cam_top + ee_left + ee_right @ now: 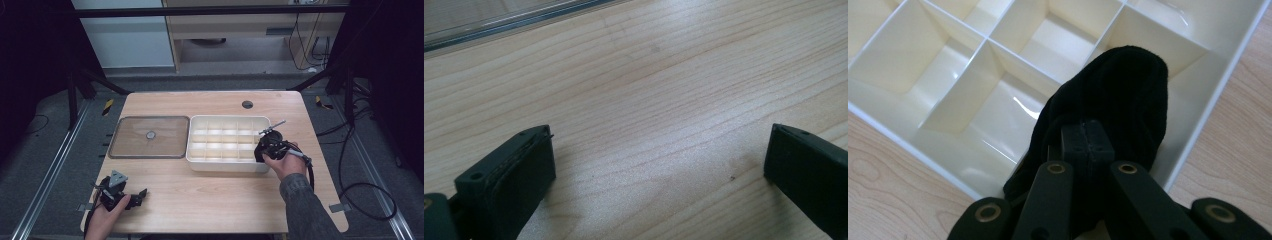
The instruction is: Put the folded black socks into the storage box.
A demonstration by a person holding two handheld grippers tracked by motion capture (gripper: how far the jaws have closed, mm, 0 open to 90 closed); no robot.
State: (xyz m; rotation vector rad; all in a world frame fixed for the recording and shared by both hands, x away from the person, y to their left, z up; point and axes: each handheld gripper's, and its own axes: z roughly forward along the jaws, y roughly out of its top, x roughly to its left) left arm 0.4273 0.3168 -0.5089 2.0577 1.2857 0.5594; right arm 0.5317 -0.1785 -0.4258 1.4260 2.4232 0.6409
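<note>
I have the black cloth (1118,100) clamped in my right gripper (1087,142), fingers together on it, hanging over the near right corner of the white tray (200,162). I judge I'm mid-placement; next I lower it into one compartment and release. My left gripper (659,160) rests on the bench (664,75), fingers apart.

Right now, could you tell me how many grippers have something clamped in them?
1. The right gripper is shut on a black cloth over the white tray's right corner; the left gripper is open above bare table.
</note>
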